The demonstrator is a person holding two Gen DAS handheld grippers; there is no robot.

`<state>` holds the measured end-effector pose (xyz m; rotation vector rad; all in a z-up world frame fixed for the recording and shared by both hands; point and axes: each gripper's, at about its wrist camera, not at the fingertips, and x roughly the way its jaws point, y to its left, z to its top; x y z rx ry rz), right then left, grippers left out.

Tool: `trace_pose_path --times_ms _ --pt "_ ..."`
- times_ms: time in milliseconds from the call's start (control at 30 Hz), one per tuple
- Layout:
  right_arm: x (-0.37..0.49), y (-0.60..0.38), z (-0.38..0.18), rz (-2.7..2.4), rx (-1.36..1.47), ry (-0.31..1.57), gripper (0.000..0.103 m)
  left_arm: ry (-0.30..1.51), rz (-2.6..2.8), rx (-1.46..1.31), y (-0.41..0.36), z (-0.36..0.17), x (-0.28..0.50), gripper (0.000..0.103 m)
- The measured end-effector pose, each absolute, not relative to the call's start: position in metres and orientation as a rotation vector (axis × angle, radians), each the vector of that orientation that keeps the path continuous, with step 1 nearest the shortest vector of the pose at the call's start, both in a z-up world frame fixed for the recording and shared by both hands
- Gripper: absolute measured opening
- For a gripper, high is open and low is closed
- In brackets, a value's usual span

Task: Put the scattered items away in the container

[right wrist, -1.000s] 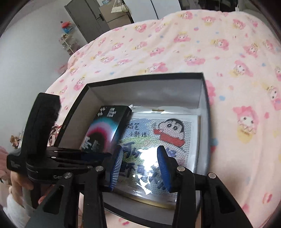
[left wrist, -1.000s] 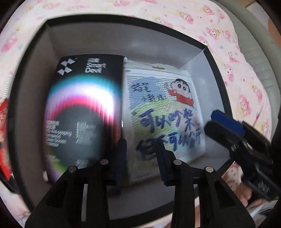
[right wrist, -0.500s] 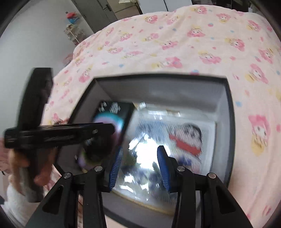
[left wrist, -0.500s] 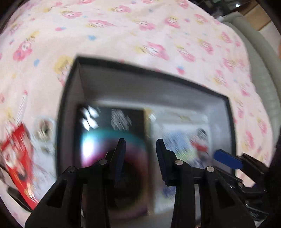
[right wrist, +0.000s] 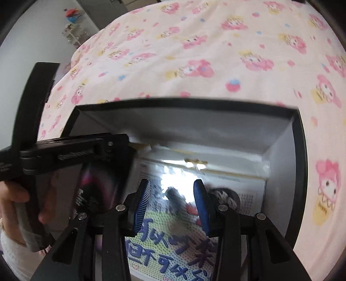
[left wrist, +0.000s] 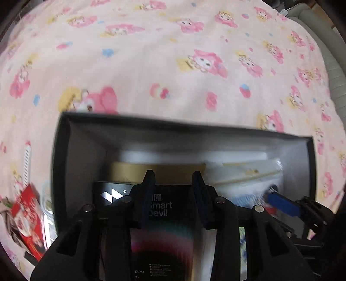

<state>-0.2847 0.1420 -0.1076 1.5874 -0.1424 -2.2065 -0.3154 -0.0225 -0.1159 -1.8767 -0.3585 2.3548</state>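
Left wrist view: the left tool [left wrist: 173, 179], fingers parted and holding nothing, hangs over a black box [left wrist: 164, 207] lying flat against the container's [left wrist: 64, 138] left wall, long axis toward the far wall. Right wrist view: the right tool [right wrist: 172, 190], parted and empty-handed, hangs over a cartoon packet [right wrist: 173, 244] lying flat by the right wall.

Home bedroom — cartoon-print bedspread [left wrist: 173, 64], wardrobe [right wrist: 101, 4]
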Motion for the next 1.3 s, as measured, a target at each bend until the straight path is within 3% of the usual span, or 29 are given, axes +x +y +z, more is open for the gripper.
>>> trace_pose_path --times_ms 133,267,433,600,667,800,967,1300 --pt "-0.275 0.143 -0.104 -2.196 1.569 -0.151 0.038 -0.513 2.255 -1.823 -0.028 -0.107 -0.295 0.036" --pt "-0.259 0.152 -0.087 -2.251 1.519 -0.133 0.038 -0.537 2.196 -1.751 -0.017 -0.098 -0.259 0.036" --pt "-0.23 0.176 -0.07 -2.317 1.437 -0.191 0.038 -0.567 2.093 -1.852 -0.005 -0.115 -0.23 0.036" --pt "-0.226 0.176 -0.079 -2.295 1.482 -0.197 0.038 -0.575 2.032 -1.904 0.007 -0.132 -0.224 0.041" --pt "-0.225 0.172 -0.078 -2.288 1.472 -0.188 0.038 -0.576 2.027 -1.883 0.01 -0.131 -0.224 0.051" --pt "-0.222 0.168 -0.082 -2.247 1.475 -0.196 0.038 -0.566 2.058 -1.844 0.003 -0.116 -0.222 0.051" --pt "-0.22 0.164 -0.083 -2.238 1.465 -0.178 0.038 -0.484 2.233 -1.88 -0.017 -0.094 -0.228 0.051" --pt "-0.212 0.159 -0.079 -2.274 1.432 -0.087 0.038 -0.132 2.408 -2.087 0.0 -0.114 -0.22 0.051"
